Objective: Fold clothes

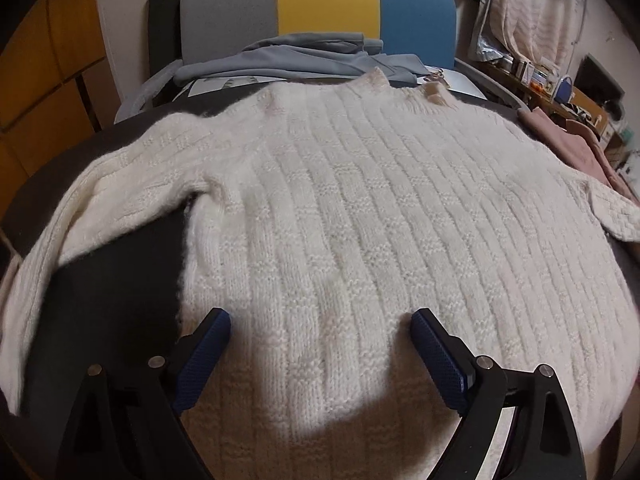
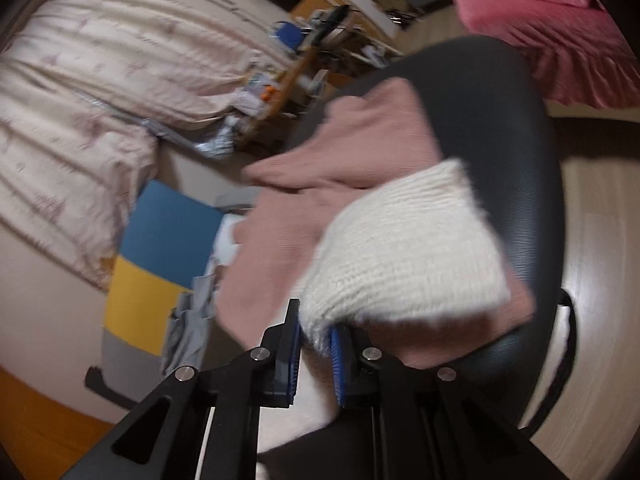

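A cream ribbed knit sweater [image 1: 352,208] lies flat on a dark surface [image 1: 120,280], collar far, left sleeve [image 1: 80,216] angled down to the near left. My left gripper [image 1: 320,324] hovers open over the sweater's lower body, blue pads wide apart and nothing between them. In the right wrist view my right gripper [image 2: 316,324] is shut on the sweater's right sleeve cuff [image 2: 408,240], which sticks out past the fingers over a pink garment [image 2: 320,200]. That view is tilted and blurred.
A grey-blue garment [image 1: 304,56] lies piled behind the collar, against a grey, yellow and blue chair back [image 1: 320,4]. The pink garment [image 1: 572,140] sits at the right edge. A cluttered shelf [image 1: 560,80] and curtain [image 2: 100,100] stand beyond. A black chair seat [image 2: 500,120] is under the cuff.
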